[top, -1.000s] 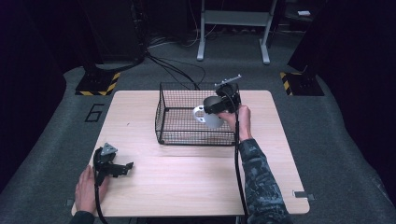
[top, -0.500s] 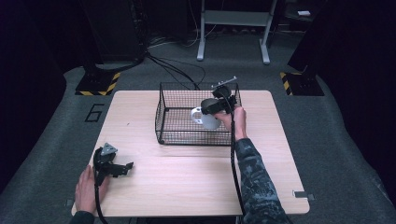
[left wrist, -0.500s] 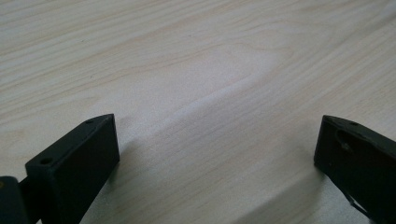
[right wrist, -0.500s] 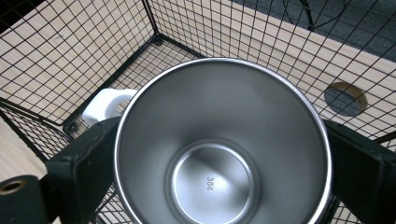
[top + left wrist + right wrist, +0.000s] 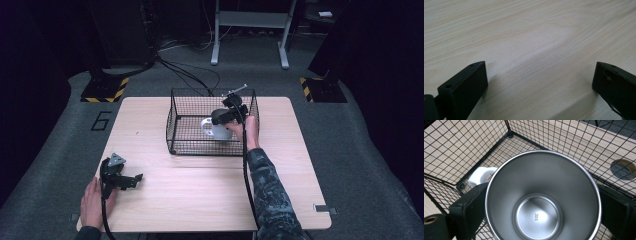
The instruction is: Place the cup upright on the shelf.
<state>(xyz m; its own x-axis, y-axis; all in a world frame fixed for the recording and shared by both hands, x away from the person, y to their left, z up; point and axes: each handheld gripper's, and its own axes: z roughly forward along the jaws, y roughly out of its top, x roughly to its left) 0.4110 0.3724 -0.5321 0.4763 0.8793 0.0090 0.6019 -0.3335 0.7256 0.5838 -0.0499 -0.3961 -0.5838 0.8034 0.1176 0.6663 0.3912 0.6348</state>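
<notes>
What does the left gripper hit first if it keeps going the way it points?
Probably nothing but bare table. The left gripper lies low with open jaws, and only wood grain lies ahead; in the high view it points right, toward empty tabletop.

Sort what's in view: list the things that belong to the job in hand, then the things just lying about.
In the job:
- mug, white outside, steel inside
- wire basket
- right gripper, jaws clamped on the mug

Lying about:
- left gripper, open, resting on the table
- floor cables

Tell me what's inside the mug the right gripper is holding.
The mug is empty: bare steel walls and a floor stamped 304. The right gripper clamps its outside, within the wire basket. What lies under the mug is hidden.
</notes>
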